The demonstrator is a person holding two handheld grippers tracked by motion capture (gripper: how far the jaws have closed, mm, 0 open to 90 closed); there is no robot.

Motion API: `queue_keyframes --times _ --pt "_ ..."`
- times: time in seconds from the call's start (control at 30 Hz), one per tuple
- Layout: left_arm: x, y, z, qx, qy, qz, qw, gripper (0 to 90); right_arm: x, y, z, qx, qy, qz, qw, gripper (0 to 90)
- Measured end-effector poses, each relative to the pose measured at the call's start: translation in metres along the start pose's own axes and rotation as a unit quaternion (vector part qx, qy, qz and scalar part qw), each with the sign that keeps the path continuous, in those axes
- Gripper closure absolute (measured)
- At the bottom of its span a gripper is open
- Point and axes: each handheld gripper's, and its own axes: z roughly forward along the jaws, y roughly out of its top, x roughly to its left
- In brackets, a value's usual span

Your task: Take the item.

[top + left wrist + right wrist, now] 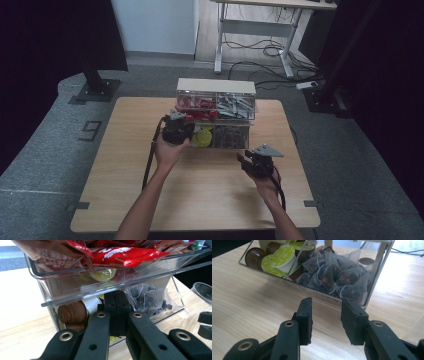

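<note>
At the bottom of the high view two forearms reach in over the wooden table (pixel 125 200). The right gripper (pixel 246 161), a little right of the middle, is off the table with nothing in it. In the right gripper view its two black jaws stand apart with only bare wood between them, so it is let go of everything. It points at the lower drawer (pixel 372 282), which is pulled out toward it, maybe so it can pick something from inside. That drawer sits in the upper part of the right gripper view and holds tea bags (pixel 332 275) on one side and round coffee pods (pixel 278 258) on the other. The left gripper (pixel 177 121) is up against the front of the clear drawer box (pixel 216 86), in the middle of the high view. In the left gripper view its jaws are squeezed tight together, pressed at the lower drawer's front. I cannot tell if they pinch the edge; they look like they keep the box from sliding. Above them, the upper drawer (pixel 50 277) holds red packets (pixel 120 255). Past the table is grey floor (pixel 45 150), then a white desk (pixel 260 30) with loose cables (pixel 270 50) at the top, and dark curtains (pixel 380 60) at both sides.
</note>
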Motion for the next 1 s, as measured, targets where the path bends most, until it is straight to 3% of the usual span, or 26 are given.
queue_keyframes --times 0.2,0.4,1.0 --pt "0.0 0.0 0.0 0.0 -0.002 -0.002 1.0 90.0 0.002 0.005 0.006 0.0 0.002 -0.002 1.0 60.7" --pt "0.0 0.0 0.0 0.0 -0.003 -0.002 1.0 90.0 0.002 0.009 0.013 -0.001 0.003 0.012 0.9999 60.7" --pt "0.001 0.0 0.0 0.0 -0.004 -0.002 1.0 90.0 0.005 0.02 0.034 -0.003 -0.002 -0.006 1.0 61.7"
